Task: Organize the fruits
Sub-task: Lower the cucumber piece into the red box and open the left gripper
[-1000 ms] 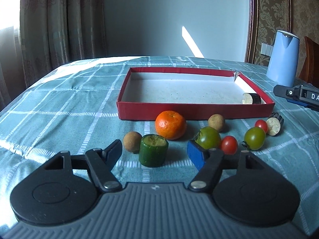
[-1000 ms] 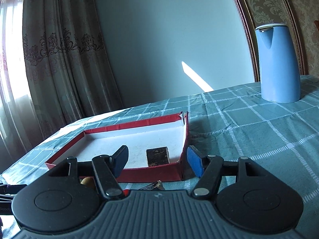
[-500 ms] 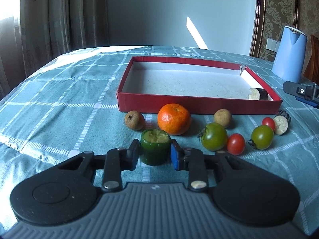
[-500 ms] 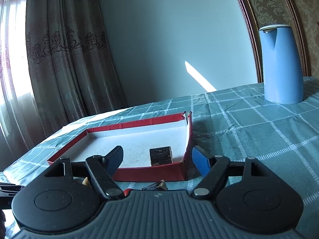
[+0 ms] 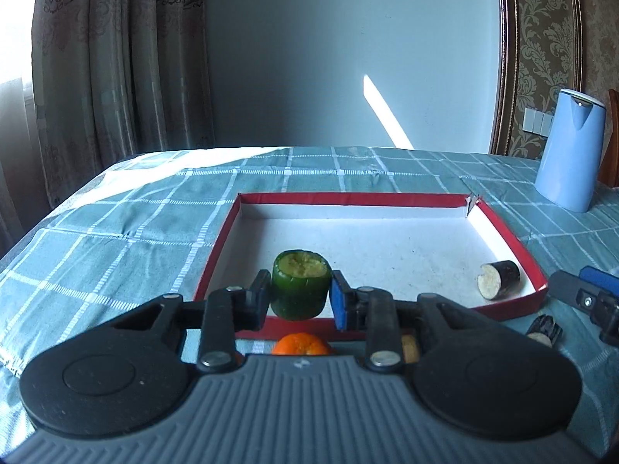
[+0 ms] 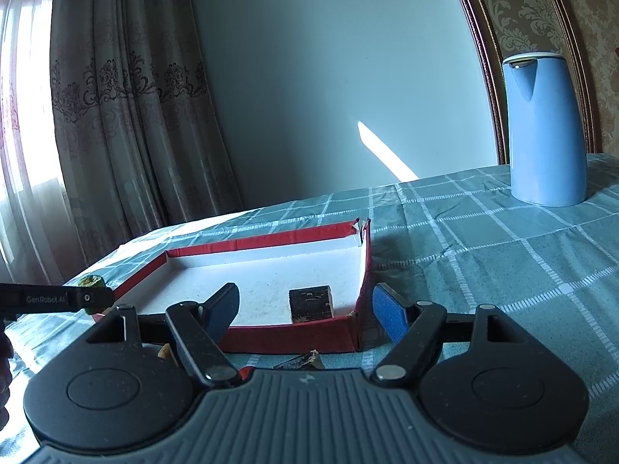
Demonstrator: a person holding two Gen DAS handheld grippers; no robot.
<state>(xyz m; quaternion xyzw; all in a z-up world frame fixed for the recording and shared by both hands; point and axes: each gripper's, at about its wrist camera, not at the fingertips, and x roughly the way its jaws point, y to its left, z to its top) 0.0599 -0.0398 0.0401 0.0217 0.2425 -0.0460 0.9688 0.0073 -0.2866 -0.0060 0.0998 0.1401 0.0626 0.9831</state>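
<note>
Green cucumber chunk (image 5: 301, 290) upright, clamped between the fingers of the left gripper (image 5: 300, 301), held over the near edge of the red tray (image 5: 506, 228), eggplant piece (image 5: 500, 280) inside its right corner, orange (image 5: 301, 344) below on the checked tablecloth (image 5: 116, 239), right gripper (image 6: 309, 309) spread wide and empty by the tray corner, blue kettle (image 6: 545, 127) behind.

A teal tablecloth (image 5: 116, 255) with a white grid of lines covers the table, and a pale patch of sun lies across its far left corner. A tall light-blue kettle (image 5: 570, 150) stands upright on the cloth near the far right edge. Behind the table, heavy brownish patterned curtains (image 5: 116, 58) hang at the left beside a bright window. The plain grey-blue wall (image 5: 348, 50) carries a slanting streak of sunlight (image 5: 387, 114), and damask wallpaper (image 5: 557, 31) fills the right.
</note>
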